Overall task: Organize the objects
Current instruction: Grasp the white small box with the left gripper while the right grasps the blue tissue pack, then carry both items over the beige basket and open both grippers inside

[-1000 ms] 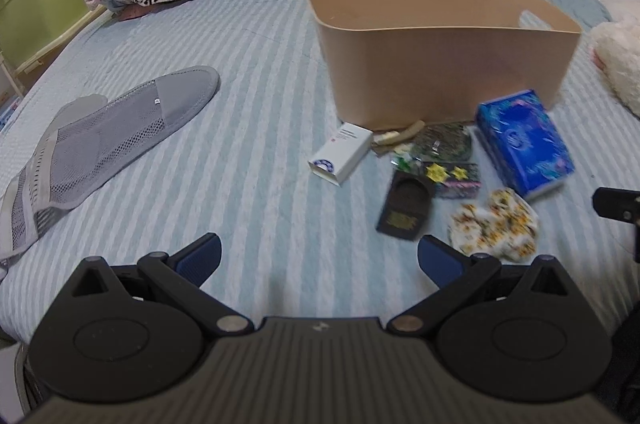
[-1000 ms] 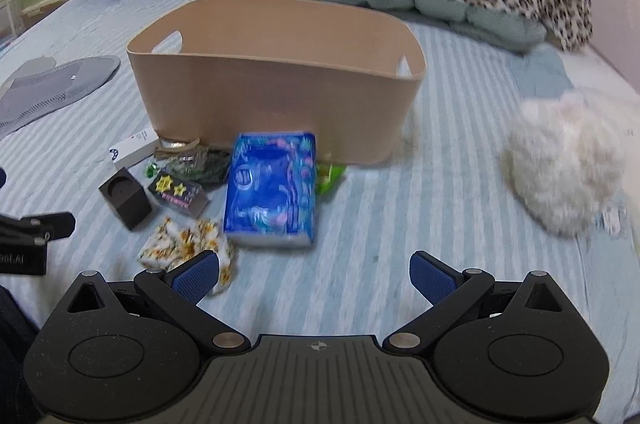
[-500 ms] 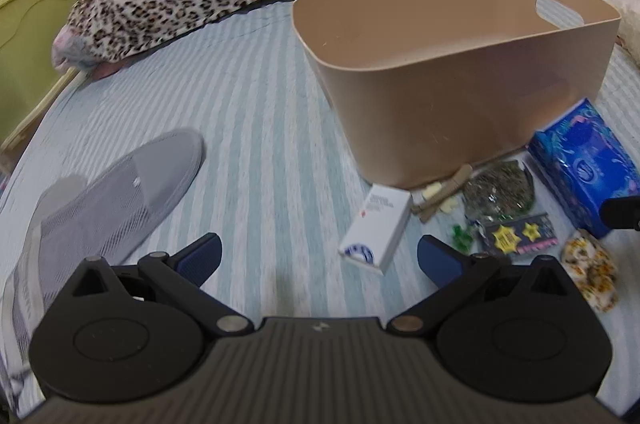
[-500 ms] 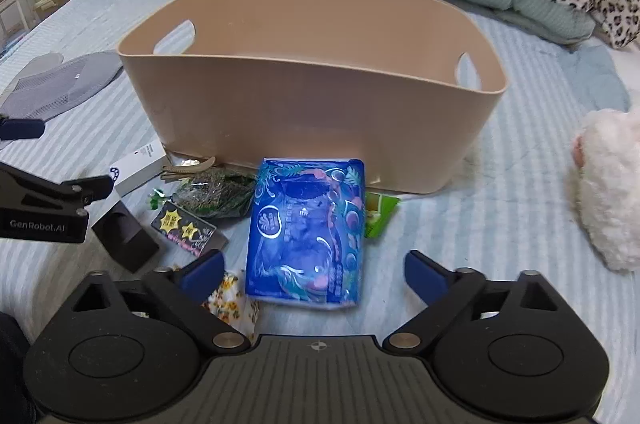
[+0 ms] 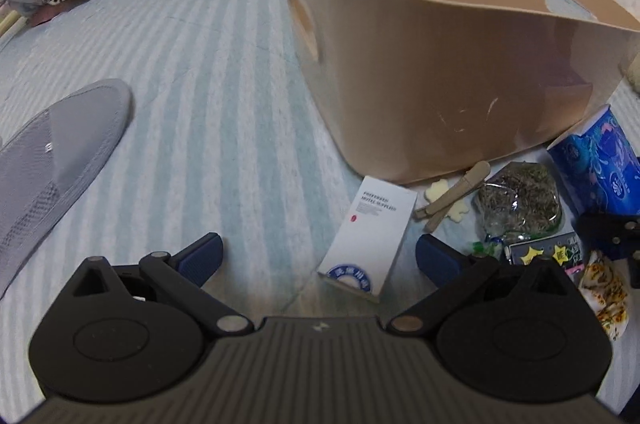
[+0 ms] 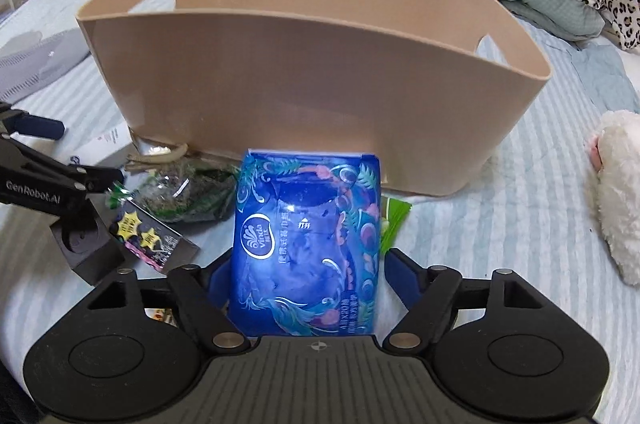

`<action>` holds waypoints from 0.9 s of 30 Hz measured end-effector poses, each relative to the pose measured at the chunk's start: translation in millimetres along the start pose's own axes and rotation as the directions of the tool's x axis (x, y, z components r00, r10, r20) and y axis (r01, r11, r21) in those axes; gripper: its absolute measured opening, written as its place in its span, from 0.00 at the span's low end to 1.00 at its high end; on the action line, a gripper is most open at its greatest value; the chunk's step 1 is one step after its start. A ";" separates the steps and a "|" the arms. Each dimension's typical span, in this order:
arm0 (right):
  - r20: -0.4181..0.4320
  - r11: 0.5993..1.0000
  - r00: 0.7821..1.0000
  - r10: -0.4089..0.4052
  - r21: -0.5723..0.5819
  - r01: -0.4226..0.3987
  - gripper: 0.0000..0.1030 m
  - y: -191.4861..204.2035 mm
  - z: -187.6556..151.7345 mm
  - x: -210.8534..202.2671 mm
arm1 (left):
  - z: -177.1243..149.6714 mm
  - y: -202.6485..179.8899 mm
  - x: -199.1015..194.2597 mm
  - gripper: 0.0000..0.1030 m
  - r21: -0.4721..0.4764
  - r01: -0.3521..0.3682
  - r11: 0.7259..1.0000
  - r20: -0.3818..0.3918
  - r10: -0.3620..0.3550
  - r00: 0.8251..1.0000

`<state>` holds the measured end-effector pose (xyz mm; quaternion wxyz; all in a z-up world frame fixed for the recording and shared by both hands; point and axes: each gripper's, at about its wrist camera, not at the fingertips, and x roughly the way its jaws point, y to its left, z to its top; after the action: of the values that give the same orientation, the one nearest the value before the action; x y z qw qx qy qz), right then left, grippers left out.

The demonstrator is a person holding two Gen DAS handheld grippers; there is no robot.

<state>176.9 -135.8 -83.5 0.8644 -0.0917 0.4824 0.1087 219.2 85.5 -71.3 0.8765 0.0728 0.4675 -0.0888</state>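
Clearly, the striped bedspread (image 5: 224, 71) was taken up mostly by the beige bin (image 6: 312, 95), which looked empty as far as its inside could be seen. Compared with a second earlier, both grippers had been brought lower and closer to the clutter at its foot. The right gripper (image 6: 304, 274) had just been closing, and the blue tissue pack (image 6: 306, 244) was now framed between its jaws; whether the pads already pressed on the pack could not be told. The left gripper (image 5: 318, 252) had been narrowed only slightly and was held spread wide, with the white box (image 5: 370, 236) lying between its jaws, untouched. So two pickups were judged imminent, with nothing yet binned. Smaller items crowded the gap: a dried-herb bag (image 5: 518, 201), a star-printed packet (image 6: 154, 238), a black block (image 6: 86, 250) and a wooden clip (image 5: 452, 193), any of which might be nudged.
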 end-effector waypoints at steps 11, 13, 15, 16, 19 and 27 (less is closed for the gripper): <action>0.001 0.995 0.999 0.033 0.092 -0.033 0.59 -21.9 -1.8 -14.5 | -0.3 -1.8 -8.2 0.31 0.016 0.075 0.997 0.021 -0.075 0.997; 0.012 0.994 0.999 0.047 0.101 -0.048 0.59 -25.3 -2.1 -22.0 | 2.1 -0.4 -9.5 0.31 0.012 0.077 0.997 0.019 -0.077 0.997; 0.024 0.993 0.998 0.053 0.108 -0.055 0.59 -28.7 -2.0 -30.2 | 1.7 -0.6 -12.8 0.31 0.012 0.071 0.997 0.022 -0.071 0.997; 0.032 0.992 0.998 0.052 0.111 -0.056 0.59 -30.0 -1.3 -33.5 | 3.3 1.5 -14.3 0.31 0.013 0.064 0.998 0.027 -0.064 0.998; 0.054 0.991 0.997 0.050 0.123 -0.057 0.59 -37.0 1.2 -45.6 | -0.3 -1.1 -31.7 0.31 -0.005 0.053 0.999 0.050 -0.053 0.997; 0.142 0.990 0.989 0.046 0.124 -0.064 0.59 -52.2 12.2 -90.0 | -0.9 -9.8 -87.6 0.31 -0.020 0.021 1.000 0.146 -0.018 0.989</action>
<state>155.3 -191.6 2.4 0.8966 -0.0149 0.4293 0.1074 168.3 83.8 0.7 0.9082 0.0521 0.4036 -0.0976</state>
